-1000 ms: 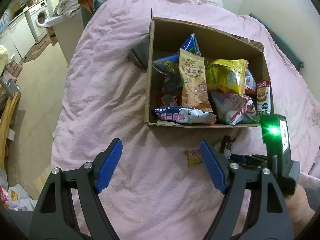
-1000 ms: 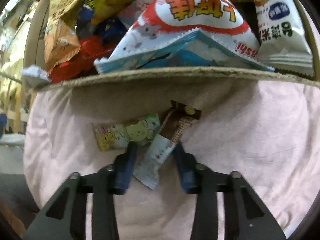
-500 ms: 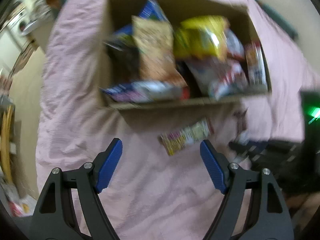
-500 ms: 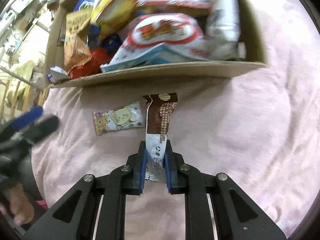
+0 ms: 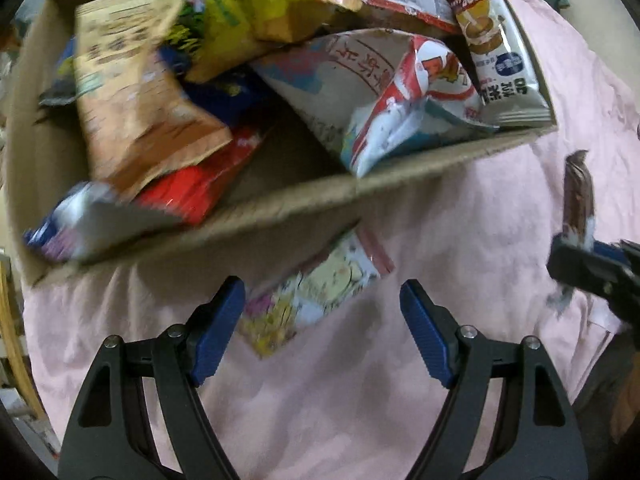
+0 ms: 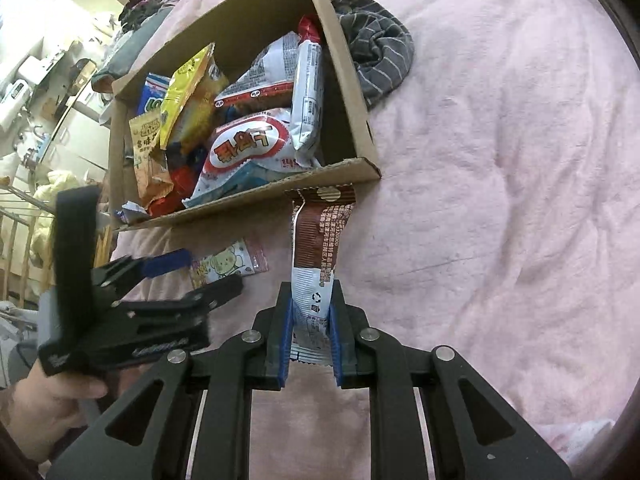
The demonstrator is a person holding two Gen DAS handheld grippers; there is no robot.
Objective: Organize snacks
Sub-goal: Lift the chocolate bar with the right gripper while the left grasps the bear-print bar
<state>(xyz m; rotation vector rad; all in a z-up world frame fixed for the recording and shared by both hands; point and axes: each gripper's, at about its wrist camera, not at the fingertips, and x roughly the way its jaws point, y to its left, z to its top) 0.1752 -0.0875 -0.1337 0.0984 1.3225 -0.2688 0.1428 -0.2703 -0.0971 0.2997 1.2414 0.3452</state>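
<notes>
Brown wrapper lifted, carton blurred

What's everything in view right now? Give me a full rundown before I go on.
cardboard box: one, brown, open-topped, on the bedcover.
snack bags in the box: several, yellow, orange, red, blue and white; exact count unclear, they overlap.
cartoon snack packet: one, yellow and pink, flat on the bedcover just in front of the box.
brown snack bar: one, brown and white wrapper, gripped at its white end.
striped cloth: one, dark grey, beside the box's far corner.
bedcover: one, pink, under everything.
left hand-held gripper: open, blue pads, over the cartoon packet.
right hand-held gripper: shut on the brown snack bar.
hand: one, holding the left hand-held gripper.
</notes>
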